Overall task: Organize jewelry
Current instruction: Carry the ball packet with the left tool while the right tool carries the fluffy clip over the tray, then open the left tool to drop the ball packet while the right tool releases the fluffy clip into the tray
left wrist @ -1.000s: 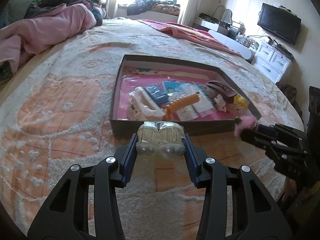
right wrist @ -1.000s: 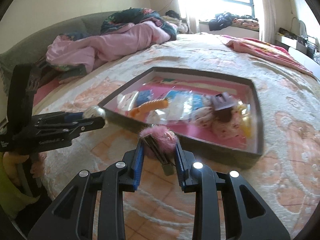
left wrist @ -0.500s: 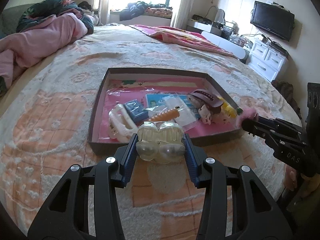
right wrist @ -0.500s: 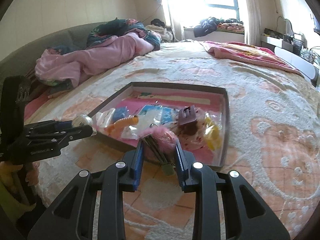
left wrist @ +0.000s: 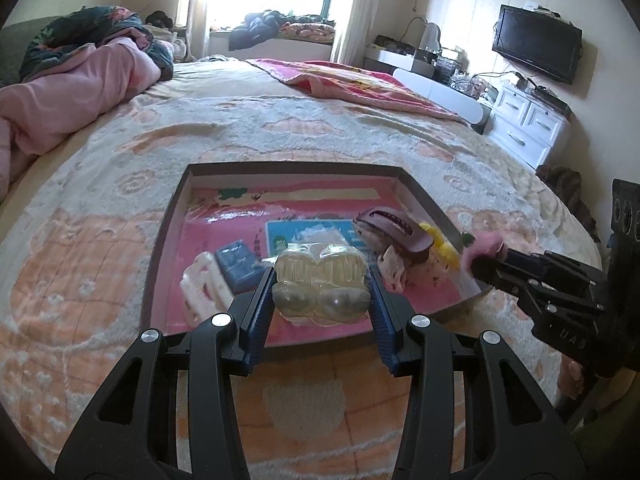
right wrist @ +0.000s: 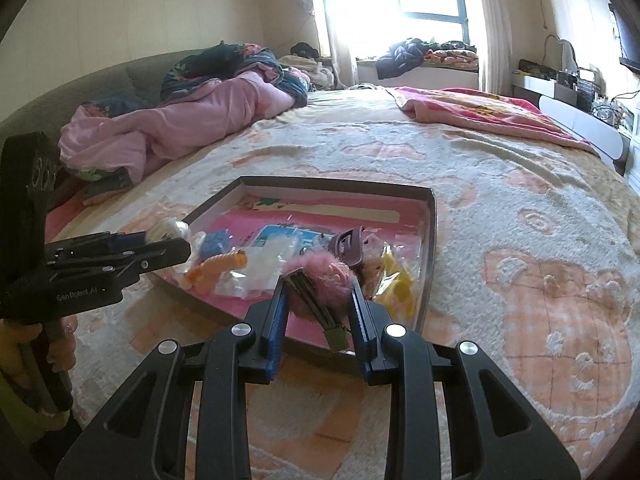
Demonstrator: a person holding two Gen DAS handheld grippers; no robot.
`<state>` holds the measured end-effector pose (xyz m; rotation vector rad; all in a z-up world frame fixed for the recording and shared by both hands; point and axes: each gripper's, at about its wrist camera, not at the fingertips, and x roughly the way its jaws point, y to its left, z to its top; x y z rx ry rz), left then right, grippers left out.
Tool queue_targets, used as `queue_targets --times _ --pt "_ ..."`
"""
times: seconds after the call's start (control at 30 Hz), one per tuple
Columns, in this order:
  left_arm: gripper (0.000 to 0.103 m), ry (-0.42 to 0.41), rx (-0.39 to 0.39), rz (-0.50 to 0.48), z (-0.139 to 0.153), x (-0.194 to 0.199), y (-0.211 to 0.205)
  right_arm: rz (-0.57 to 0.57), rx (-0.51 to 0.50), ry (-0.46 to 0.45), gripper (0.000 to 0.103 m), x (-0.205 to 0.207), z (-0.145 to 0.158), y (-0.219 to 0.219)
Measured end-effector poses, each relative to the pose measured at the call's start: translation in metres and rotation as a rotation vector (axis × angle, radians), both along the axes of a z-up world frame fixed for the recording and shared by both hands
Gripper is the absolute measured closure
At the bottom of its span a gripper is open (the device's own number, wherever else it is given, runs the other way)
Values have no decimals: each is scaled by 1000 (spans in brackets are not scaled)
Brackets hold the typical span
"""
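A shallow dark-walled tray (left wrist: 160,248) (right wrist: 430,256) with a pink floor lies on the bed and holds several hair clips and small packets. My left gripper (left wrist: 320,292) is shut on a clear plastic claw clip (left wrist: 320,284), held over the tray's near part. My right gripper (right wrist: 318,300) is shut on a fluffy pink hair clip (right wrist: 320,276) with a metal clasp, over the tray's near edge. In the tray lie a mauve claw clip (left wrist: 396,228) (right wrist: 350,246), a white claw clip (left wrist: 204,284), an orange twisted clip (right wrist: 218,266), a blue packet (left wrist: 238,266) and a yellow piece (right wrist: 394,280).
The bed's cream and peach blanket (left wrist: 100,240) stretches around the tray. A pink quilt (left wrist: 60,108) (right wrist: 180,124) is heaped at the far left, and a red blanket (left wrist: 360,84) lies farther back. White drawers (left wrist: 528,124) and a wall TV (left wrist: 536,44) stand at the right.
Both grippers have moved forward and a little up, from short of the tray to over its near part, each still holding its clip. The tray's contents lie as before.
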<state>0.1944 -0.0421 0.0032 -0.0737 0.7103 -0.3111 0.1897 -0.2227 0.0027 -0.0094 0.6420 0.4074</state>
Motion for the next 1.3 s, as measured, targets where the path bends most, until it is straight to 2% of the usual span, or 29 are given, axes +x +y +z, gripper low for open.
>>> queue_targets --times 0.73,1.3 --pt "67 45 1 10 -24 51 -14 -52 -47 50 76 60 -18 -8" --pt "67 77 -16 53 -35 64 -2 28 -54 67 74 48 -26 15"
